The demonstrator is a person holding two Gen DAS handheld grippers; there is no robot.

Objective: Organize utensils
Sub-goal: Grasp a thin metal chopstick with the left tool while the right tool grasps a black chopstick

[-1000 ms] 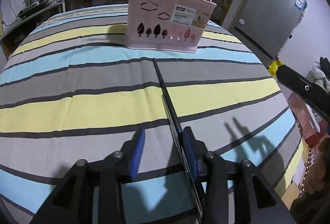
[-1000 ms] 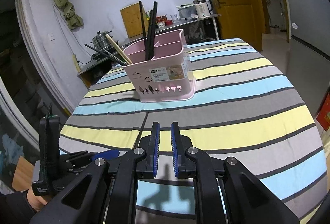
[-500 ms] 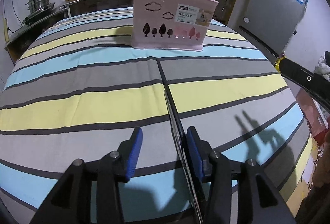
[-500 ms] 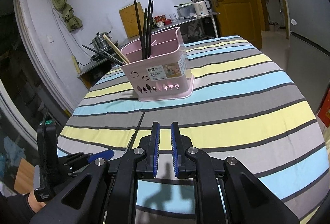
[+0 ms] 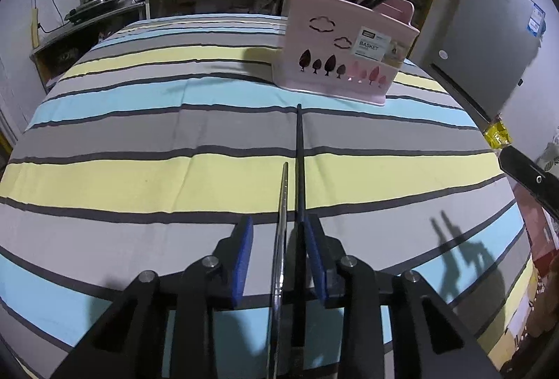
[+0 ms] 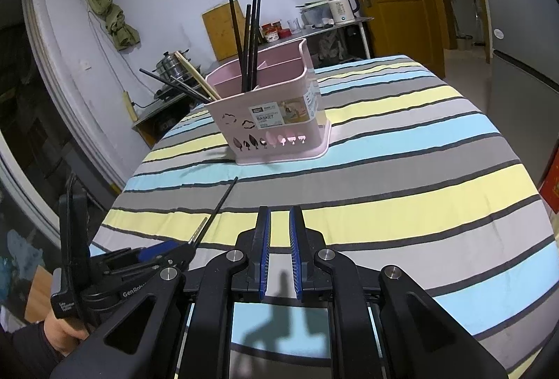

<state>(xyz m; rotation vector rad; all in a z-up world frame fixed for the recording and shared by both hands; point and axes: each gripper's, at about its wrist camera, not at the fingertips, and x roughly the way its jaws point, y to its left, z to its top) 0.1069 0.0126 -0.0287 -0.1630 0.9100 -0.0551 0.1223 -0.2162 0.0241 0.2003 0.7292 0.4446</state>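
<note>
Pink plastic basket (image 5: pixel 344 47) stood upright near the far side of the striped table (image 5: pixel 139 176), divided into compartments so sticks sort by kind; black chopsticks (image 6: pixel 248 43) stood in one section, a wooden pair (image 6: pixel 197 75) leaned out of another beside more black ones. We saw the left hand-held gripper (image 5: pixel 277 258) low over the cloth with two loose sticks running lengthwise between its blue pads: a black chopstick (image 5: pixel 299 162) against the right pad and a shorter silver one (image 5: pixel 283 197) beside it. Its jaws had just been closing around them, but a gap showed at the left pad, so no pinch yet, we judged. Both sticks pointed toward the basket, likely lined up for a single lift. The right hand-held gripper (image 6: pixel 279 246) hung above the near table edge, pads nearly pressed together, nothing between them, apparently just waiting its turn.
</note>
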